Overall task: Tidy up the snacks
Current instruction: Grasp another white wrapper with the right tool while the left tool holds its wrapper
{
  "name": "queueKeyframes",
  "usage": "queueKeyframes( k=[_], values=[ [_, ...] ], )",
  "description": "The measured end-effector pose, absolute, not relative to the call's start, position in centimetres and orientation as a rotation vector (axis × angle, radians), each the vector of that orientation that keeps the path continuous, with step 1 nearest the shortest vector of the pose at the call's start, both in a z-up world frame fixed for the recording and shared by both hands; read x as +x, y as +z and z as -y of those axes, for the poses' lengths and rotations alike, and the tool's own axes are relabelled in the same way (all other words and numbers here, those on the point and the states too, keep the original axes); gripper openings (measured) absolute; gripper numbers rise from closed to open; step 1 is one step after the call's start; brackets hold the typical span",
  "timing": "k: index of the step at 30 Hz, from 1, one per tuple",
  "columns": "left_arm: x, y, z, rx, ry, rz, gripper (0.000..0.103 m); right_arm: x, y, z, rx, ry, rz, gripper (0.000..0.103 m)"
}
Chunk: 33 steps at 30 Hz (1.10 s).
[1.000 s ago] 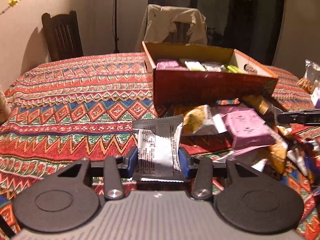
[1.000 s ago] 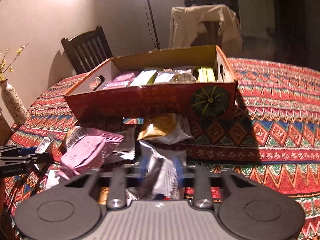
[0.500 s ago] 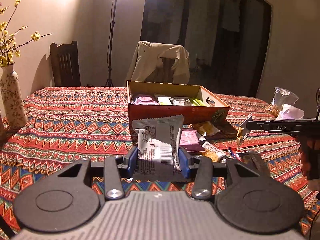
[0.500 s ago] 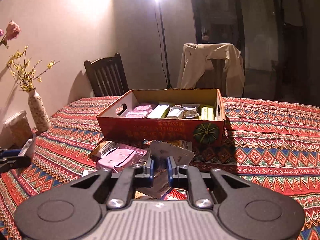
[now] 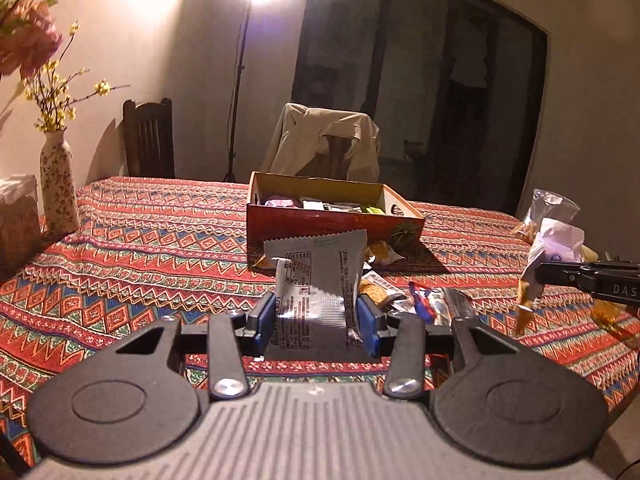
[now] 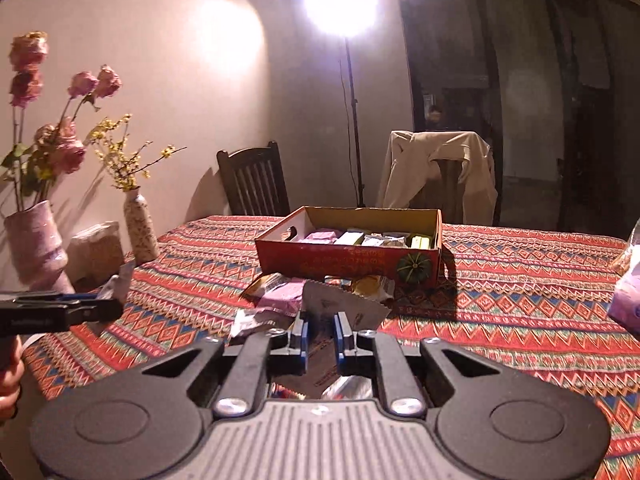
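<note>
A silver snack packet (image 5: 320, 276) stood upright in the left claw (image 5: 318, 322), whose blue pads (image 5: 265, 316) pressed its two side edges, the jaws only partly apart to the packet's width. The right claw (image 6: 321, 330) was almost fully closed, pinching the lower part of a second, crumpled silver wrapper (image 6: 340, 308) whose serrated top edge rose above the pads. Both packets were held above the desk (image 5: 152, 240), on the near side of the loose pile of snacks (image 6: 280, 296), where a pink packet and a yellow one could be told apart; the rest were too jumbled to count. Just behind the pile sat one open red cardboard box (image 6: 348, 256), with about five packets lying in a row inside it. The desk's patterned cloth lay bare to the left of the box and far to its right, with broad open room between the box and the desk's left edge. At that left edge stood two vases (image 6: 138, 228) of flowers, with a woven box between them. Clear bags (image 5: 552, 216) of snacks sat at the right edge. Two chairs (image 6: 256, 180) stood behind the desk, one draped with a beige jacket (image 6: 436, 168).
</note>
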State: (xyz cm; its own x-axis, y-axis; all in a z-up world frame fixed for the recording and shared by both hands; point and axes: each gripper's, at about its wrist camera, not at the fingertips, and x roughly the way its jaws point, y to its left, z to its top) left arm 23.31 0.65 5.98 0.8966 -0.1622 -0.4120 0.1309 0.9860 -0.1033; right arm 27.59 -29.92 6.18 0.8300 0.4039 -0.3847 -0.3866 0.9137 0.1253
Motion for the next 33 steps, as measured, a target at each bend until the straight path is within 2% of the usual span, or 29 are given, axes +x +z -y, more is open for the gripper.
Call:
queueKeyframes(
  k=[3,10,11,12,13,14,15,16,17,19,24,27,33],
  values=[
    [22.4,6.5,0.1,-0.058,-0.159,-0.422,0.044,25.5,6.4,30.8,0.046,0.421,-0.413,0.003],
    [20.7,5.8,1.7,-0.042,-0.158,-0.429,0.044,24.1,5.4,31.8,0.048,0.419,-0.429,0.003],
    [20.5,5.6,1.8,-0.038,-0.155,-0.432,0.044,24.0,5.0,31.9,0.048,0.424,-0.44,0.006],
    [20.4,5.4,1.8,-0.033,-0.151,-0.437,0.044,23.9,4.5,32.1,0.052,0.421,-0.458,0.009],
    [20.3,5.2,1.9,-0.031,-0.149,-0.44,0.044,23.8,3.9,32.1,0.043,0.417,-0.49,0.019],
    [20.2,4.9,1.9,-0.03,-0.152,-0.448,0.044,23.4,3.2,32.1,0.019,0.419,-0.515,0.038],
    [20.2,4.6,1.9,-0.031,-0.154,-0.457,0.044,23.1,2.3,32.0,-0.002,0.425,-0.533,0.047],
    [20.3,4.3,1.9,-0.033,-0.156,-0.47,0.044,22.9,1.4,31.8,-0.02,0.44,-0.556,0.065],
    [20.4,3.9,1.9,-0.033,-0.156,-0.484,0.044,22.8,0.3,31.7,-0.031,0.456,-0.581,0.069],
    [20.4,3.3,2.0,-0.031,-0.156,-0.504,0.044,22.8,-1.7,31.3,-0.053,0.452,-0.634,0.065],
    [20.0,2.8,2.2,-0.034,-0.155,-0.523,0.044,23.2,-4.6,30.7,-0.085,0.401,-0.663,0.063],
    [19.8,2.8,2.2,-0.039,-0.15,-0.526,0.044,23.2,-4.8,31.0,-0.081,0.411,-0.65,0.046],
    [19.9,2.9,2.1,-0.044,-0.148,-0.532,0.044,23.3,-4.3,31.1,-0.065,0.436,-0.648,0.039]
  ],
)
